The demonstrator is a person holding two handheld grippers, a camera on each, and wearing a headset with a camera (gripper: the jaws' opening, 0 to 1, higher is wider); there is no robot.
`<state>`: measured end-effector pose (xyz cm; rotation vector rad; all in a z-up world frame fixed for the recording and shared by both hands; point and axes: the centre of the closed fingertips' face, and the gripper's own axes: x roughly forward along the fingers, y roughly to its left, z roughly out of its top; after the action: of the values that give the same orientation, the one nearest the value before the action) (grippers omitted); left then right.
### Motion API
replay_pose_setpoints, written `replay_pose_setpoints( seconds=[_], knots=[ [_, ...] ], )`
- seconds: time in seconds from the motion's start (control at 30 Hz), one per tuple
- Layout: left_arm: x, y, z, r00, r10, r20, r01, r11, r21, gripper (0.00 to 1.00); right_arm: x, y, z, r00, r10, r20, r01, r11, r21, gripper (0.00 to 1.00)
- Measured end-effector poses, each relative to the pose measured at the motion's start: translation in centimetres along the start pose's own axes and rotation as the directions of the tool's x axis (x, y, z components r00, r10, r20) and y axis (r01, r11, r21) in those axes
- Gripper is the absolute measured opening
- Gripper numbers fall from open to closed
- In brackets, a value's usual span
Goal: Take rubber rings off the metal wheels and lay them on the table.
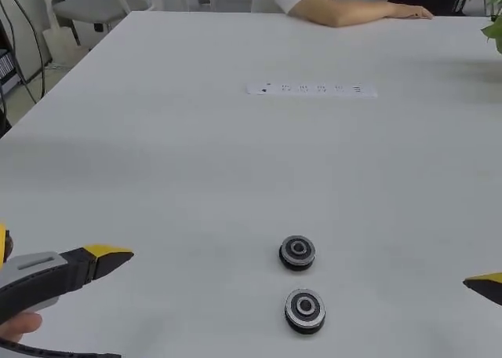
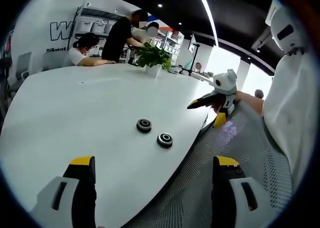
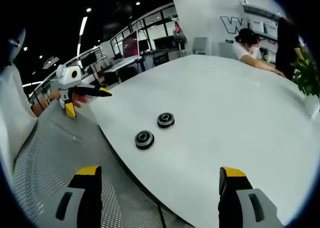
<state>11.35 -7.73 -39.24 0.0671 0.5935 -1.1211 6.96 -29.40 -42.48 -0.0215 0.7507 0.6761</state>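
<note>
The far metal wheel [image 1: 297, 252] and near metal wheel [image 1: 305, 310] lie flat and close together on the white desk [image 1: 235, 162], with dark rubber rings [image 1: 297, 266] on their rims. The left tool [image 2: 155, 162] and right tool [image 3: 161, 170] hover either side, jaws apart, empty.

The left gripper [image 2: 155, 161] and right gripper [image 3: 160, 171] are built alike tbh: black jaws, yellow tips, light grey side plates. A white top [image 2: 295, 118] is worn, seen at right of frame.
</note>
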Motion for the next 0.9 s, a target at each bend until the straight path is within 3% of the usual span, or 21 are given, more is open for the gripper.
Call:
replay_pose_setpoints(
  seconds=[0.17,0.47,0.9],
  knots=[
    [-0.1,-0.2,0.2,1.0000,-0.009,-0.005,0.009,1.000,0.016,0.96,-0.1,-0.1,0.2,1.0000,-0.003,0.006,0.003,1.000,-0.012,0.97],
    [-0.5,-0.1,1.6,0.9991,-0.007,0.042,0.006,1.000,0.023,0.96,-0.5,-0.5,0.9,0.9992,-0.019,0.035,0.020,1.000,-0.023,0.96],
    [-1.1,-0.3,3.9,0.9961,-0.012,0.087,0.006,0.998,0.066,0.96,-1.8,-0.8,3.7,0.9923,-0.006,0.124,0.009,1.000,-0.023,0.94]
  ],
)
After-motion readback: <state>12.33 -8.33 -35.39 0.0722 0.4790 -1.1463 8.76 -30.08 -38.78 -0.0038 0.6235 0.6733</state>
